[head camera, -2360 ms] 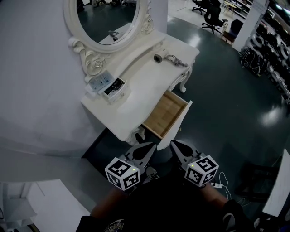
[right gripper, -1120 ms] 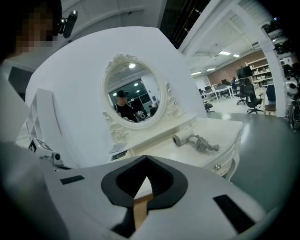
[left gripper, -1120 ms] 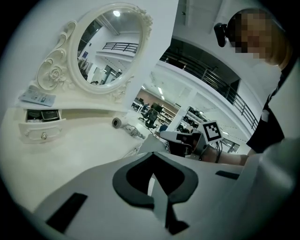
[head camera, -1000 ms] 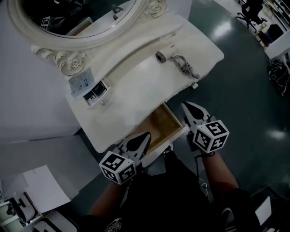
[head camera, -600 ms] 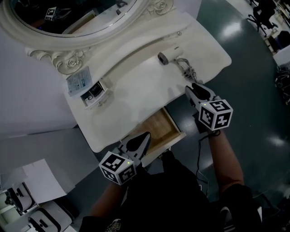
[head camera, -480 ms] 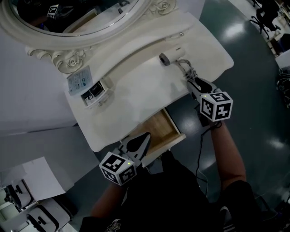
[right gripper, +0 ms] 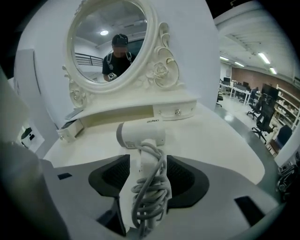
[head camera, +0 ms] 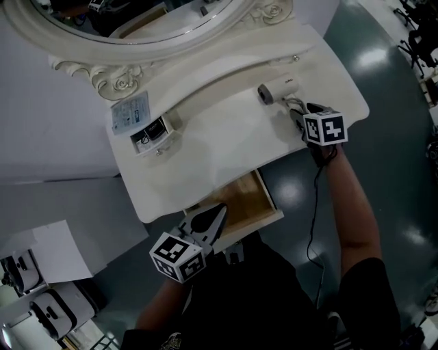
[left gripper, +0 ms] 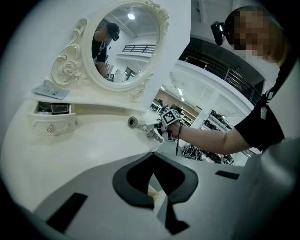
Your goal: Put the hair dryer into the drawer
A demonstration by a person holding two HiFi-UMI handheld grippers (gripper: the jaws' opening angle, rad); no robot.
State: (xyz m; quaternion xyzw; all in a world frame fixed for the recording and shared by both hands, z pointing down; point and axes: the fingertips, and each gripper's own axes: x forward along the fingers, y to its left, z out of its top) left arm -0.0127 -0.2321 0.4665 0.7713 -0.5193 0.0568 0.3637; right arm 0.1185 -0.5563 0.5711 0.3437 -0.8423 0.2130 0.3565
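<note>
White hair dryer (right gripper: 140, 136) between right gripper (right gripper: 149, 174) jaws (just been opening).

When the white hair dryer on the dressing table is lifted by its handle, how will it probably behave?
The hair dryer is probably stiff and top-heavy: its barrel sits crosswise over a slim handle, so it may tilt. The cord is wound loosely around the handle; loops could slip or unwind and dangle. The smooth plastic looks slippery.

You face a white dressing table (head camera: 219, 130) with an ornate oval mirror (head camera: 137, 20), a leaflet (head camera: 130, 113) just beside a small open compartment (head camera: 156, 133), and a white sheet (head camera: 58, 249) off left.
</note>
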